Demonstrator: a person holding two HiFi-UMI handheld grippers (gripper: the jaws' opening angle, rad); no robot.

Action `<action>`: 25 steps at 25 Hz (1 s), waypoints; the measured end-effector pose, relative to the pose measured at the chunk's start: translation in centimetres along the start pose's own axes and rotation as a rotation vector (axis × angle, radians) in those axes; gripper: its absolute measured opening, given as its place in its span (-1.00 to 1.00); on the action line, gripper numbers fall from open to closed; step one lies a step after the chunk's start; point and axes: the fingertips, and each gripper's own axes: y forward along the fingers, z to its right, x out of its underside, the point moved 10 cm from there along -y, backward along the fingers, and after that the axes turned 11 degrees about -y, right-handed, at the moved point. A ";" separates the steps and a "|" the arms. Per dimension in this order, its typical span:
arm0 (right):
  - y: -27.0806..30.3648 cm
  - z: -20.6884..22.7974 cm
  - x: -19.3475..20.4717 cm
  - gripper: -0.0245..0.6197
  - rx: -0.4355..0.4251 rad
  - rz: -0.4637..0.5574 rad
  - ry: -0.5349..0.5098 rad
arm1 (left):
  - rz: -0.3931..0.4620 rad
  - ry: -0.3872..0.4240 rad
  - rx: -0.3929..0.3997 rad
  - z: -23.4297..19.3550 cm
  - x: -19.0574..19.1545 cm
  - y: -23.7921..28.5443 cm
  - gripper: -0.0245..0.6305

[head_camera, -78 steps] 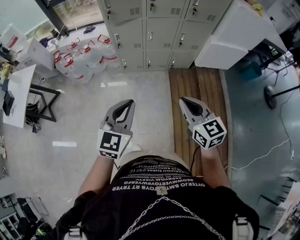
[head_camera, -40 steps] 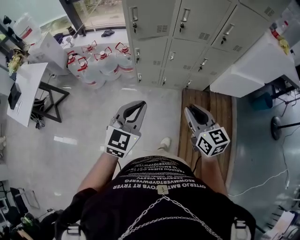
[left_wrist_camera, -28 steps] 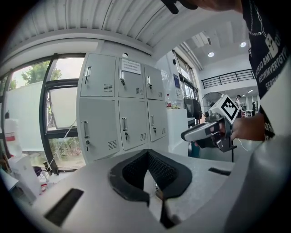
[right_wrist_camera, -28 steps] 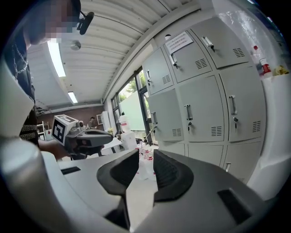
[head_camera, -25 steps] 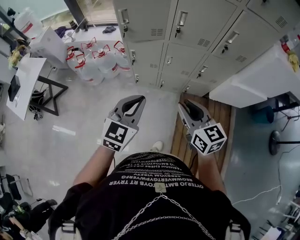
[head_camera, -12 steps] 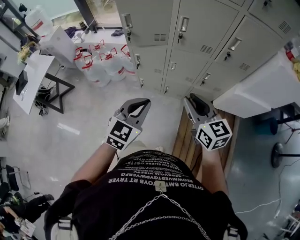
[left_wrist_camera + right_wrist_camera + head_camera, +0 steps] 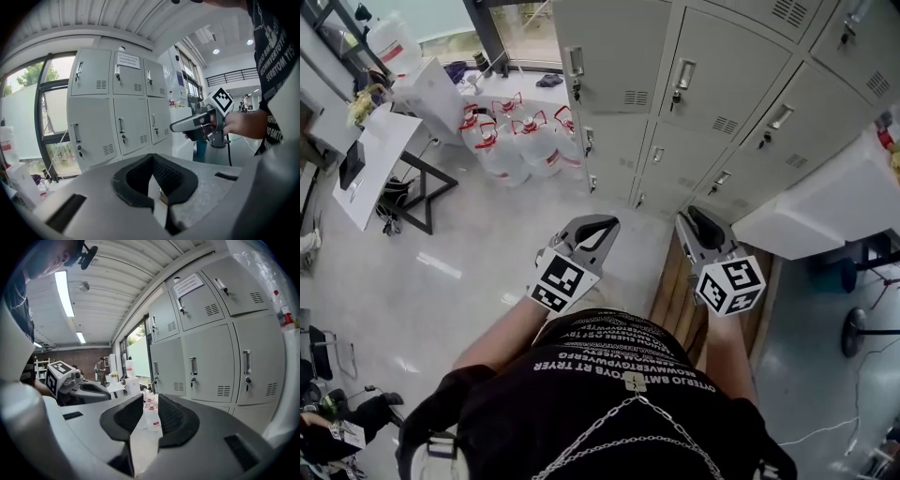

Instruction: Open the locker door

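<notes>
A bank of grey metal lockers fills the top of the head view, every door closed, each with a vertical handle and a key lock. Both grippers are held out in front of my body, well short of the doors. My left gripper has its tips together with nothing between them. My right gripper stands a little open and empty. The left gripper view faces the lockers and shows the right gripper beside it. The right gripper view has the lockers on its right.
Several water jugs stand on the floor left of the lockers, near a white table. A white counter juts out on the right. A wooden platform lies under my right gripper. A person stands far off.
The lockers have grown larger and closer in the head view as I walked towards them. Both grippers stayed out in front, with their jaws unchanged.
</notes>
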 end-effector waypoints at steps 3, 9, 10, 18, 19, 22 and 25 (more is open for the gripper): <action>1.6 0.8 0.1 -0.63 0.005 -0.012 0.008 | 0.007 -0.013 -0.005 -2.1 -0.6 0.7 -0.91; 4.8 2.9 -0.5 -0.63 0.024 -0.017 0.014 | 0.006 -0.017 0.012 -5.8 -1.6 3.6 -0.91; 5.3 3.3 -0.6 -0.63 0.028 -0.017 0.014 | 0.007 -0.016 0.018 -6.4 -1.8 4.1 -0.91; 9.9 6.4 -2.0 -0.63 0.047 -0.023 0.019 | 0.018 -0.016 0.063 -11.0 -4.1 8.4 -0.91; 10.3 6.7 -2.1 -0.63 0.050 -0.026 0.021 | 0.017 -0.015 0.073 -11.4 -4.3 9.0 -0.91; 11.5 7.9 -2.2 -0.63 0.066 -0.032 0.036 | 0.008 -0.011 0.102 -12.7 -4.7 10.8 -0.91; 12.6 9.0 -2.3 -0.63 0.088 -0.044 0.057 | 0.002 -0.009 0.134 -13.8 -5.2 12.3 -0.91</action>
